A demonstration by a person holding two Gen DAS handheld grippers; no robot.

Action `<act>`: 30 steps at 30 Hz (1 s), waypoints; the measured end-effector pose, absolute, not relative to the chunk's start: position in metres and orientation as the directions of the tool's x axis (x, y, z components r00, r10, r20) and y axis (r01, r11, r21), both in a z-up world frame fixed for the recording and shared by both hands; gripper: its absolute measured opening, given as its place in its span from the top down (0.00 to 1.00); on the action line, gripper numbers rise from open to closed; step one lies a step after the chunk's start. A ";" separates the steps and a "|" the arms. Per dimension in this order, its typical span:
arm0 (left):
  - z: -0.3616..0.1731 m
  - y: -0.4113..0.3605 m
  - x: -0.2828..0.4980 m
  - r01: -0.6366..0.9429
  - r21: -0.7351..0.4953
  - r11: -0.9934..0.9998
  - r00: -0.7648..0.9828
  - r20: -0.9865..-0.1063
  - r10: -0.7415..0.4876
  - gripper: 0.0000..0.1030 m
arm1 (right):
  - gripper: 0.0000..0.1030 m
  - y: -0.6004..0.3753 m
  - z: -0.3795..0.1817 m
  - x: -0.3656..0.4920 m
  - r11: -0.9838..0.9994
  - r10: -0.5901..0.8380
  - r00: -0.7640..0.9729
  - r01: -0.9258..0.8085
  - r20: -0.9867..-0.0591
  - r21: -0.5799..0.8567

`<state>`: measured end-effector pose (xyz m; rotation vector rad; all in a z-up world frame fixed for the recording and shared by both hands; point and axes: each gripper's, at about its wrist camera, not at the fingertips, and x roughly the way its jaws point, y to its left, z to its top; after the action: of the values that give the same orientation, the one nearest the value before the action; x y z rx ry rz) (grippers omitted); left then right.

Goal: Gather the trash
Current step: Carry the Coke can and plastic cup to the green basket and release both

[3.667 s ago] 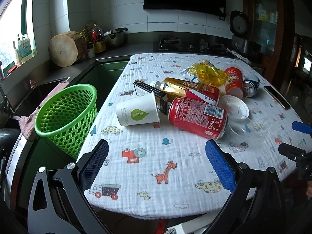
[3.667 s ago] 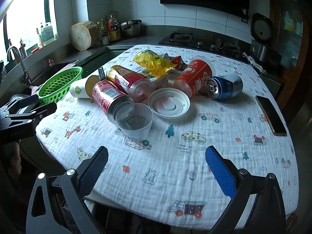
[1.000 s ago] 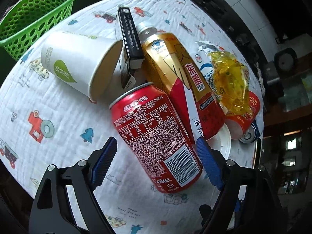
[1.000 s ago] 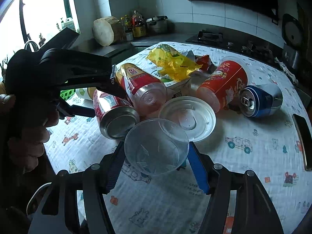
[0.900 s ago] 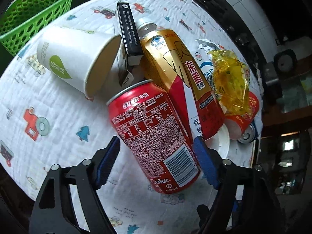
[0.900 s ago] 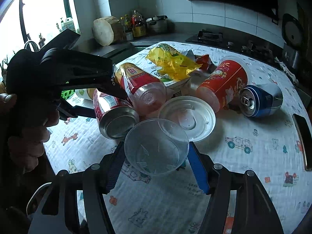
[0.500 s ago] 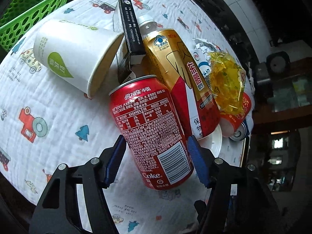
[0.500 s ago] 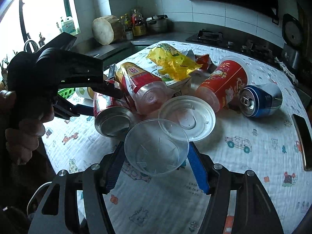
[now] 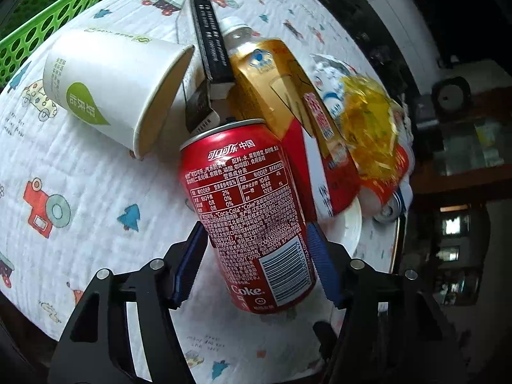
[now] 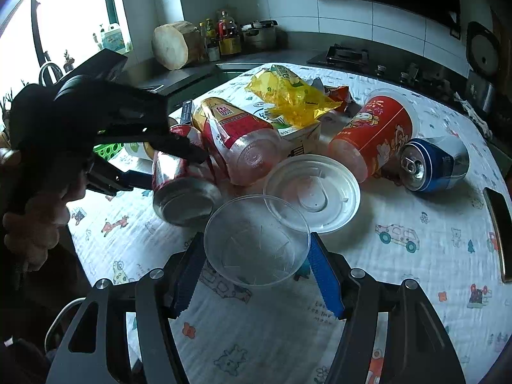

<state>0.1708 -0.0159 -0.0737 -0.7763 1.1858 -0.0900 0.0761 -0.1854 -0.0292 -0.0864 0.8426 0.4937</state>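
Now our left gripper (image 9: 256, 256) has its two blue pads pressed on the sides of the red cola can (image 9: 246, 211), one pad on each side. A second ago those pads stood wide on both sides of the can with gaps showing; they have just been closing, and the gaps are gone, so we think the can is caught. In the right wrist view its near end looks tipped up a little off the printed cloth (image 9: 80, 172), though we cannot be sure of that. Our right gripper (image 10: 257, 262) has not changed: its pads sit against the rim of the clear plastic cup (image 10: 256, 240), about half closed, holding it just above the cloth. The rest of the trash lies in a heap behind the can (a white paper cup (image 9: 108, 86), a black box (image 9: 211, 41), a gold and red bottle (image 9: 288, 96), a yellow wrapper (image 9: 371, 121), a red cup (image 10: 374, 134), a blue can (image 10: 435, 163) and a flat white lid (image 10: 315, 188)). The green basket (image 9: 41, 9) waits at the far left edge of the table. So both hands seem to have a piece now, and the next job is likely to carry them over to the basket.
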 end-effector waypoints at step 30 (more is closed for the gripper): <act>0.021 0.197 0.130 -0.263 -0.528 0.808 0.686 -0.691 -0.228 0.44 | 0.40 -0.028 0.046 0.137 0.742 0.568 0.432 -0.637 -0.700 0.209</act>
<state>0.1300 0.1972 0.0211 -0.6495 0.8295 0.0215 0.1372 -0.0283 0.0457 -0.0916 0.8354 0.7523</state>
